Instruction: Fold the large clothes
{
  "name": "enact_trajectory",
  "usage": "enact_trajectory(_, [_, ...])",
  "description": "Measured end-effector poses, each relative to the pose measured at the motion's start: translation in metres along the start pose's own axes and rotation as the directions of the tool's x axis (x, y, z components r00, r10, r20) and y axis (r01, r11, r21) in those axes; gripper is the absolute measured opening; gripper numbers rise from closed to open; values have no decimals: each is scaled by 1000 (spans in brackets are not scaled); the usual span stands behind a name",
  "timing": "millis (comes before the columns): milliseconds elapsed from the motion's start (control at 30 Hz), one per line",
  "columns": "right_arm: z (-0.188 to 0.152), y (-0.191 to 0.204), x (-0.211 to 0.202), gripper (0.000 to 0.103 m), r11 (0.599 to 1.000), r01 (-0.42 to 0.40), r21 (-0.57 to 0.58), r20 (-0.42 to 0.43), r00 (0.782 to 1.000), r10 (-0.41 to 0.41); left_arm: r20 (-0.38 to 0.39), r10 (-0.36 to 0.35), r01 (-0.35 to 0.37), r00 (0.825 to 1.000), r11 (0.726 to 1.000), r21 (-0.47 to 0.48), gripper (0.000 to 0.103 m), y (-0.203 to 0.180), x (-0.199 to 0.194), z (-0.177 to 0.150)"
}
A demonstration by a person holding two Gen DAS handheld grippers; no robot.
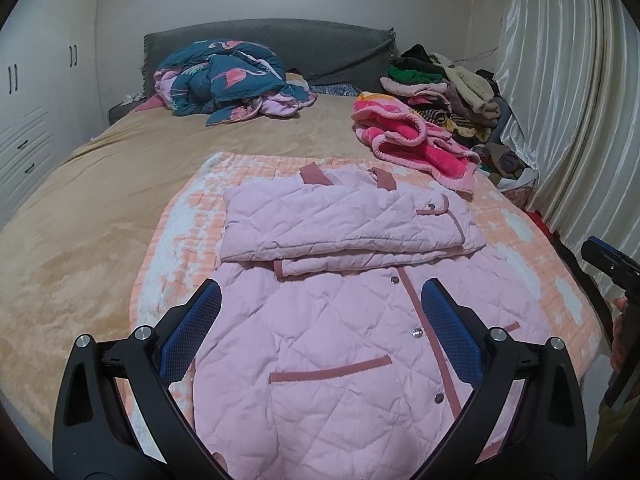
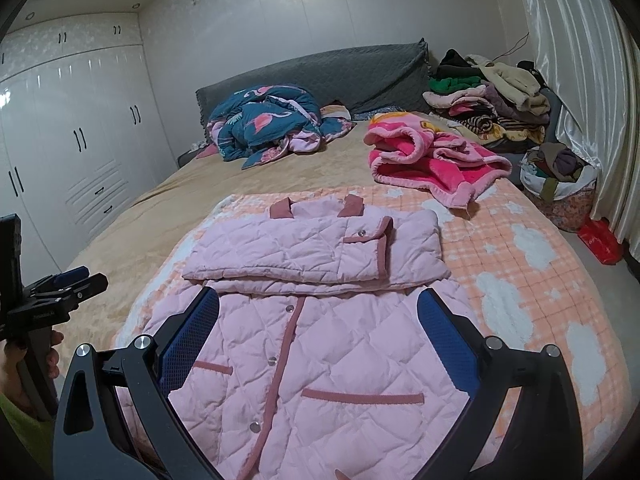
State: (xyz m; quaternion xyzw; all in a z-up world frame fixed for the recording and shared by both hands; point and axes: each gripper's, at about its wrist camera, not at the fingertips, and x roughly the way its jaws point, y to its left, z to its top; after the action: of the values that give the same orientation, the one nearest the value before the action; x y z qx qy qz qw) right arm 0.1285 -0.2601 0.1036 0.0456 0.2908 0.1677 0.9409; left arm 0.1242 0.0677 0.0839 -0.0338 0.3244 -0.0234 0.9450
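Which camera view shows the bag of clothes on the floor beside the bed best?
The right wrist view. There the bag of clothes shows whole, between the bed and the curtain, with its dark contents and floral lower part. In the left wrist view the bed edge hides all but a sliver of it.

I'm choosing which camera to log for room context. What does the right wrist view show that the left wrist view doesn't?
Only the right wrist view shows the red box on the floor, the left tool seen from outside, and the wardrobe's upper cabinets. Only the left wrist view shows the right tool at its edge. Both share the pink quilted jacket, its top folded down, the pink blanket and the flamingo quilt.
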Motion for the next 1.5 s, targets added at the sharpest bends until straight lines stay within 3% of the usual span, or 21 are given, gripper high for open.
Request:
enact_trajectory(833, [-49,-34,-12,99,999,44,29,-97,994,-41,-84,45,-43,995,999,25,94,-9,6,-44])
enact_trajectory(1500, [-86,-56,0,99,997,61,47,-181,982,-52,-219,97,-101,971,995,-7,94,19,31,-90])
